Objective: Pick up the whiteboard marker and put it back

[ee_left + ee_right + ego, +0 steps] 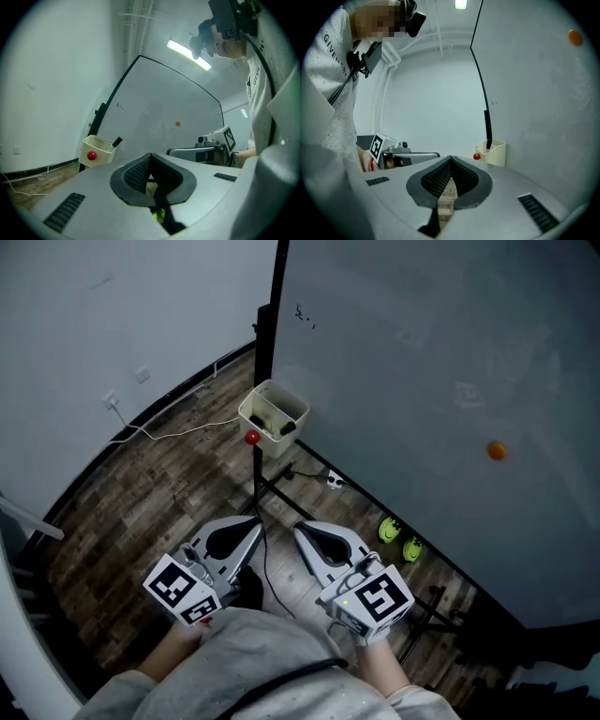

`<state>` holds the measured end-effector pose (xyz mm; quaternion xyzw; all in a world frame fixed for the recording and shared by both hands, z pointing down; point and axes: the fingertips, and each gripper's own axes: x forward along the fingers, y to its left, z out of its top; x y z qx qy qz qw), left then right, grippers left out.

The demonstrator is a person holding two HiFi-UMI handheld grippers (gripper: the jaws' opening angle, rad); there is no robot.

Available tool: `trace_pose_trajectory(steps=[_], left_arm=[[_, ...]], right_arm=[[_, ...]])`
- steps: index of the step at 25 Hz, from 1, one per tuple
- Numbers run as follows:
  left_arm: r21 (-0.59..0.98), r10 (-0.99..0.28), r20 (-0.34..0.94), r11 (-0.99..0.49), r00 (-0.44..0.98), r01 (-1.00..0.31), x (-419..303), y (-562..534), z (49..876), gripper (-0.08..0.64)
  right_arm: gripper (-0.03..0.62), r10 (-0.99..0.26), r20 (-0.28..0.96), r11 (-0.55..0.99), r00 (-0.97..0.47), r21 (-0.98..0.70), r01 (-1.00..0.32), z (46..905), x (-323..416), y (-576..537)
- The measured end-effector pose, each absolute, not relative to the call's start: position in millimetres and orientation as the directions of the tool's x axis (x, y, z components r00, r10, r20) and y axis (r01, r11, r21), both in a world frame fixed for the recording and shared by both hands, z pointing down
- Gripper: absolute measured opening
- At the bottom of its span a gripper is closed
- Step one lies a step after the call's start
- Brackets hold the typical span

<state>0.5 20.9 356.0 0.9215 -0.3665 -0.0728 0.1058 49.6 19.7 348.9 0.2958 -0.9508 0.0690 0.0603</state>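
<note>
A black whiteboard marker (pixel 282 427) lies in a cream holder box (pixel 292 405) fixed at the whiteboard's lower left corner. A red round magnet (pixel 251 438) sticks to the box front. The left gripper view shows the same box (pixel 100 146) with the marker's cap (pixel 116 140) poking out. My left gripper (pixel 254 525) and right gripper (pixel 301 532) hover side by side above the floor, well short of the box, both shut with nothing between their pads. In the right gripper view the box (pixel 496 154) stands far ahead, and I cannot make out the marker there.
The big whiteboard (pixel 441 362) fills the right side, with an orange magnet (pixel 496 450) on it. Its black stand legs (pixel 277 491) spread over the wooden floor. Two green objects (pixel 400 538) lie by the board's foot. A white cable (pixel 178 433) runs along the wall.
</note>
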Motion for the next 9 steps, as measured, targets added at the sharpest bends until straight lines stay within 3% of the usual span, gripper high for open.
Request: trace_pose_trajectory(steps=[9], left_arm=[[0.239,-0.686,-0.065,-0.716,0.725,-0.656,8.0,58.4,346.4,0.015]], right_arm=[[0.018,-0.561,0.151,0.813,-0.814,-0.089,-0.576,337.2,58.1,55.6]])
